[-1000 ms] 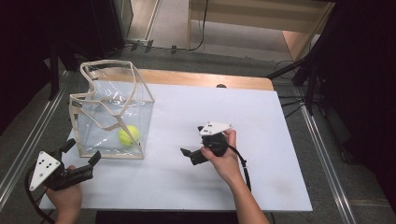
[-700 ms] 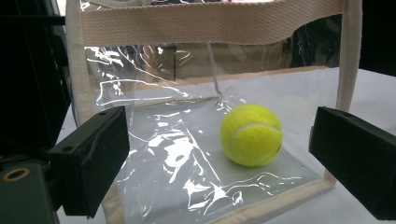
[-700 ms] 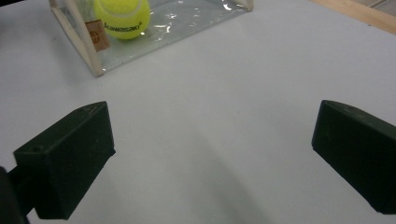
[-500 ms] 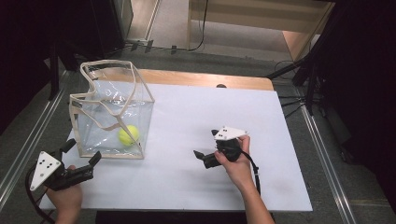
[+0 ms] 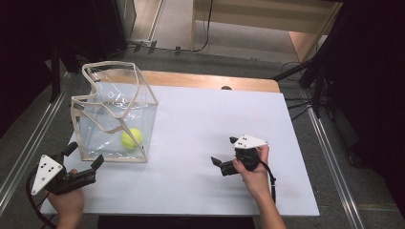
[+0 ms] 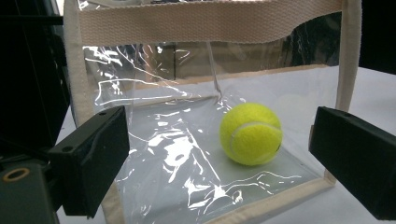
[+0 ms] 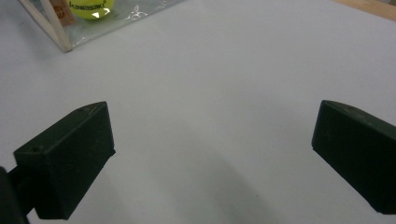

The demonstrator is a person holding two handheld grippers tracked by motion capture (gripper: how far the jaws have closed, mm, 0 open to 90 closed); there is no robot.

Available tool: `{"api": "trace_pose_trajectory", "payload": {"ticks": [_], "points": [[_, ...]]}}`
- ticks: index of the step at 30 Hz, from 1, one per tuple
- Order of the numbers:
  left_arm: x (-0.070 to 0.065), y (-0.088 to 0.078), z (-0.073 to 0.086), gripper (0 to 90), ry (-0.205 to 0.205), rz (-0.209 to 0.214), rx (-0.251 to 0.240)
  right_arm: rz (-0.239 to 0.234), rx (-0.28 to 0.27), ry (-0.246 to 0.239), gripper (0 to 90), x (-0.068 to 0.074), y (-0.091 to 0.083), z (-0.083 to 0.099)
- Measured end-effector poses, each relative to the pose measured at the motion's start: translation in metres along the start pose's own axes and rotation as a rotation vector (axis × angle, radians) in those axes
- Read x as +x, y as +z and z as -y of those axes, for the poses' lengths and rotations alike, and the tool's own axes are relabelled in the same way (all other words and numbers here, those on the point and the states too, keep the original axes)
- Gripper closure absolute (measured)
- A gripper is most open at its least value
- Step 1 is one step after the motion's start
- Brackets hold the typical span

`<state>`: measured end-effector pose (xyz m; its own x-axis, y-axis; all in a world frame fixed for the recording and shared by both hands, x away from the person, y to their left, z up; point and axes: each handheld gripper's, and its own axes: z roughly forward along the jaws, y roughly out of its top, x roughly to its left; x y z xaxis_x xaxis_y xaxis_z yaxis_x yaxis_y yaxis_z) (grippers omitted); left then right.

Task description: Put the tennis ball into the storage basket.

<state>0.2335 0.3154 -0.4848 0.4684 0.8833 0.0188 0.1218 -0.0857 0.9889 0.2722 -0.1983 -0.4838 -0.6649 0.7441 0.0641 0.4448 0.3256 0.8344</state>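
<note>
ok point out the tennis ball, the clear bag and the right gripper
tennis ball [image 6: 251,134], left gripper view, middle of its yellow felt
clear bag [image 5: 112,160], high view, cream trim along its bottom front edge
right gripper [image 5: 224,154], high view, midway between its open jaws

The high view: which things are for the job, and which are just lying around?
For the job:
- tennis ball inside the clear bag
- left gripper, open
- right gripper, open

Just there:
- white table
- cables on the floor
</note>
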Motion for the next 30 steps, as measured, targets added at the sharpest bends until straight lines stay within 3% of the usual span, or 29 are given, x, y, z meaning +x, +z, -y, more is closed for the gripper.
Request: {"api": "trace_pose_trajectory", "payload": {"ticks": [30], "points": [[-0.001, 0.0, 0.0, 5.4, 0.002, -0.001, 0.002, 0.132, -0.024, 0.104, 0.0, -0.036, -0.048, 0.042]]}}
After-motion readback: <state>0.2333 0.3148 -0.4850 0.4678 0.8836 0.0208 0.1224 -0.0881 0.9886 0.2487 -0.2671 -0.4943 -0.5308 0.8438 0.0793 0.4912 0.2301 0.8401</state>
